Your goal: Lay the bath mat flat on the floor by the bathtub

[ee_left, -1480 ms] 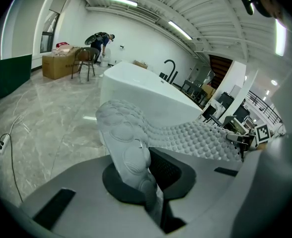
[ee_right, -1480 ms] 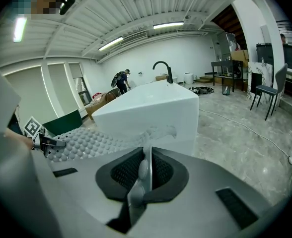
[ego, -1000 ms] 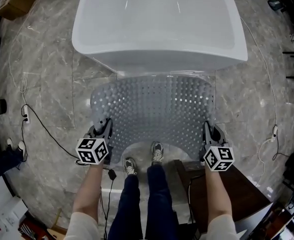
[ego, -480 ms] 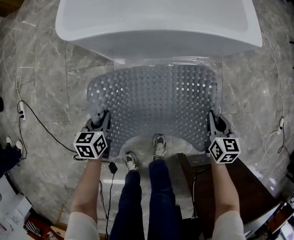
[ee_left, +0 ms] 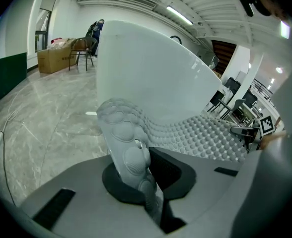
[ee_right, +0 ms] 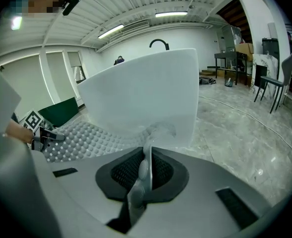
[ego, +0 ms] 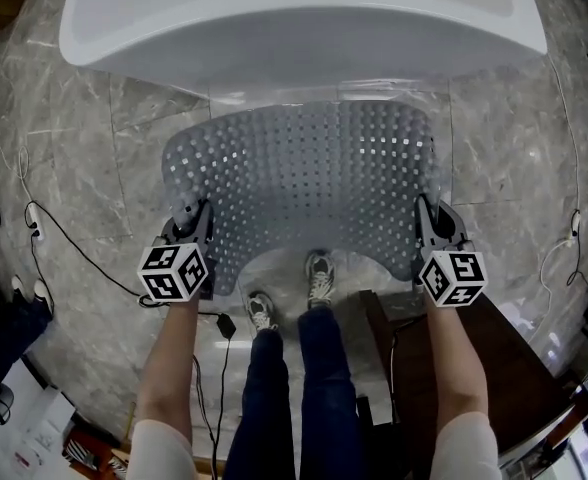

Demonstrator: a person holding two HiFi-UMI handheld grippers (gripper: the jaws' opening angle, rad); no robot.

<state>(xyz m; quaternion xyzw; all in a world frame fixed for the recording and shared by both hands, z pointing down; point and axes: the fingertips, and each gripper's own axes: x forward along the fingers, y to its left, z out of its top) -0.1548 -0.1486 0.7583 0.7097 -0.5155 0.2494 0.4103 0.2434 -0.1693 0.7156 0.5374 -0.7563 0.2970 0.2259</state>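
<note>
A translucent grey bath mat (ego: 309, 183) with rows of bumps and holes hangs spread between my two grippers, in front of the white bathtub (ego: 304, 23). My left gripper (ego: 192, 220) is shut on the mat's near left corner (ee_left: 128, 152). My right gripper (ego: 426, 218) is shut on the near right corner (ee_right: 145, 175). The mat's far edge reaches towards the tub's base; its near edge curves above the person's shoes. The left gripper view has the bumpy mat (ee_left: 200, 138) stretching right to the other gripper.
The grey marble floor (ego: 74, 168) surrounds the tub. A black cable (ego: 84, 253) and a plug lie on the floor at the left. A dark wooden stool (ego: 404, 368) stands by the person's right leg. Chairs and boxes stand far off.
Both grippers have sunk with the mat, which now spreads lower and closer to the floor. The bathtub has slid up in the head view.
</note>
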